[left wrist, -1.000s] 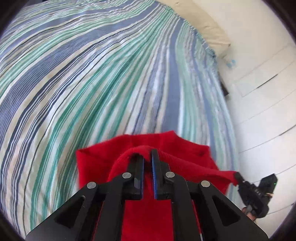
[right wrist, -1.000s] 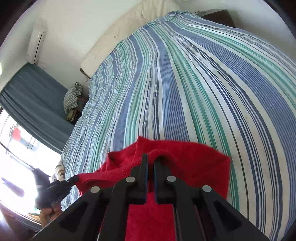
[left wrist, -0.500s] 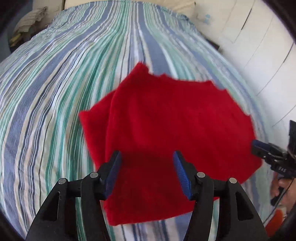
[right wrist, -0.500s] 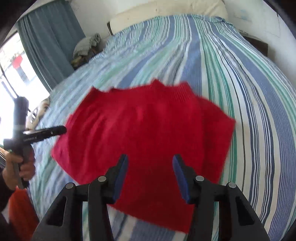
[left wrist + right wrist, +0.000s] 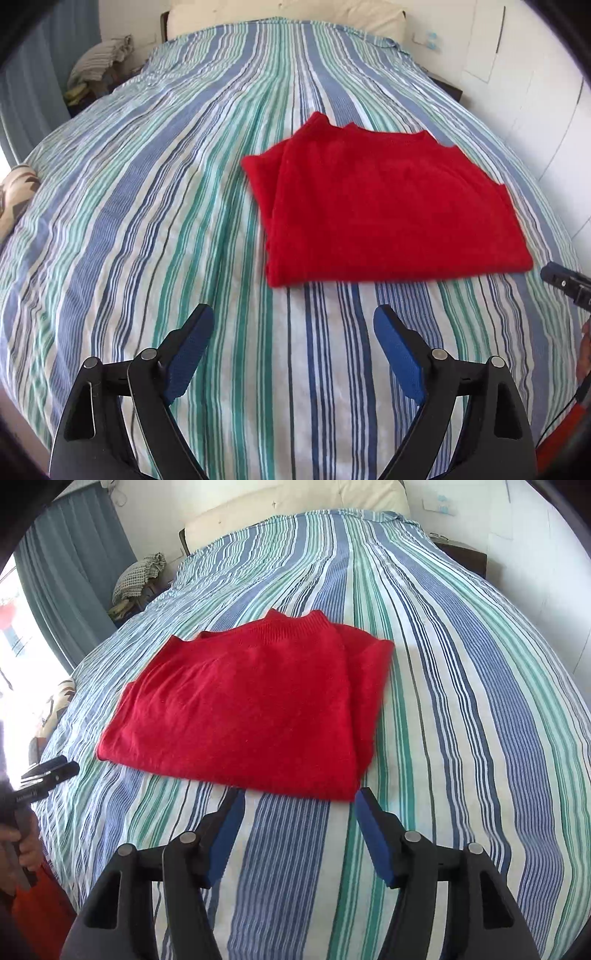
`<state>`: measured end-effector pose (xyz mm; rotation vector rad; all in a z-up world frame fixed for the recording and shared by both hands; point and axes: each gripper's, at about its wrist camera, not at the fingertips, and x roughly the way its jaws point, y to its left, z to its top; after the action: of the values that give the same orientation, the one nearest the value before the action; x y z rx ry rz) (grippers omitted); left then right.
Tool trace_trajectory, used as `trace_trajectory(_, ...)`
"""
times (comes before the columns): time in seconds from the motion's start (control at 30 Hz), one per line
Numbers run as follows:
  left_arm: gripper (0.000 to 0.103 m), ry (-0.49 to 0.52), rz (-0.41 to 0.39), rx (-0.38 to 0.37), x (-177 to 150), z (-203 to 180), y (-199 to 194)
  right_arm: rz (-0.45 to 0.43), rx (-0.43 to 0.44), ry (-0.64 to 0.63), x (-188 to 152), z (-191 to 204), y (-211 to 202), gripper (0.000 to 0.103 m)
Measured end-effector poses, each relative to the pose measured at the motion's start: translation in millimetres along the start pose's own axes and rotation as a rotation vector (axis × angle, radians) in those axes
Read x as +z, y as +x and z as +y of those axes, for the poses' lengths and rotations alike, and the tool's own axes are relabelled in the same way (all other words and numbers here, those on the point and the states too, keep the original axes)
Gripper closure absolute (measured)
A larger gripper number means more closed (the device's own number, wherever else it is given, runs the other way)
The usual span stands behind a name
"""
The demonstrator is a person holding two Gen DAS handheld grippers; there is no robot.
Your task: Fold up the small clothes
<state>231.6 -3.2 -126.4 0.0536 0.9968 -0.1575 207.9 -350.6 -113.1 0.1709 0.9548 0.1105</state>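
Now the red sweater (image 5: 388,210) lies folded flat on the striped bedspread (image 5: 147,221), a second layer peeking out along one side. Both the left gripper (image 5: 293,332) and right gripper (image 5: 299,812) hover just short of its near edge, jaws spread apart and holding nothing.

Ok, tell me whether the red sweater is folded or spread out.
Folded. The red sweater lies flat on the bed as a compact rectangle, with stacked layers showing along one edge.
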Motion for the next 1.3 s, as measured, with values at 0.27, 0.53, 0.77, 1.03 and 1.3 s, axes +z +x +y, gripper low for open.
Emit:
trace_trajectory(0.27, 0.014, 0.001, 0.015, 0.114, -58.7, -8.9, -1.5, 0.0, -0.045, 0.032, -54.1, 20.2, -15.1, 0.041)
trace_trajectory(0.53, 0.014, 0.019, -0.013, 0.182, -68.5, 4.3, 4.1, -0.016, -0.011, 0.092, -55.1, 19.0, -19.6, 0.041)
trace_trajectory(0.77, 0.014, -0.038, 0.006, 0.145, -67.0, 20.1, 8.6, -0.119, 0.041, 0.237, 43.1, -45.0, 1.8, 0.033)
trace_trajectory(1.03, 0.012, -0.086, 0.031, 0.13, -65.3, 29.5, 18.1, 0.08, 0.222, 0.441, 69.8, -84.5, 98.3, 0.062)
trace_trajectory(1.3, 0.012, -0.12, 0.045, 0.088, -60.9, 37.3, 15.8, -0.01, 0.146, 0.192, 134.0, 22.5, 49.1, 0.093)
